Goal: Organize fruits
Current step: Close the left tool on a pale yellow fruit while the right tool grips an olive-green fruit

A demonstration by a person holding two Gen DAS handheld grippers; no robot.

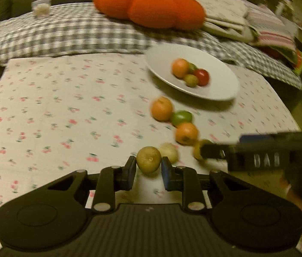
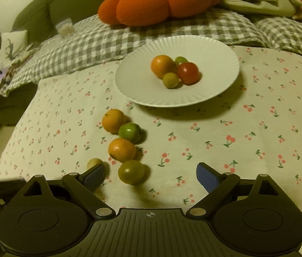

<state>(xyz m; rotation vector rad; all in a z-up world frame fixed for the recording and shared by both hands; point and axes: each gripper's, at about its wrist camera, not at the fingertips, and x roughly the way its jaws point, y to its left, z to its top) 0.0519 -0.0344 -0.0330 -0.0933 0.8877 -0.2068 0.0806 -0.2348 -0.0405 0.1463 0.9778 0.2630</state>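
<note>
Blue-padded fingers of the left gripper (image 1: 148, 165) are closing on an olive-brown fruit (image 1: 148, 159) near the cherry-print cloth's (image 2: 215, 139) near edge. The pads are sitting against its two sides, though blur is softening the contact. The right gripper (image 2: 148, 171) is hovering just beside it with its fingers spread wide. A green-brown fruit (image 2: 131, 172) is lying between them, closer to the left finger, and a small pale fruit (image 2: 94, 163) is peeking out behind that finger.

Beyond these, a near orange (image 2: 122, 150), a green fruit (image 2: 130, 132) and a far orange (image 2: 113, 121) are running in a touching line toward the white plate (image 2: 129, 85). The plate is resting toward the cloth's far edge and is already carrying four fruits.

The two grippers are working very near each other, so their fingers are probably risking a collision. A nudge to the loose round fruits could send them rolling across the soft cloth toward its edge. The olive-brown fruit is gripped only at its widest curve and may squirt out if it is squeezed or swung hard. Any fruit dropped onto the plate's pile could also scatter what is sitting there.
</note>
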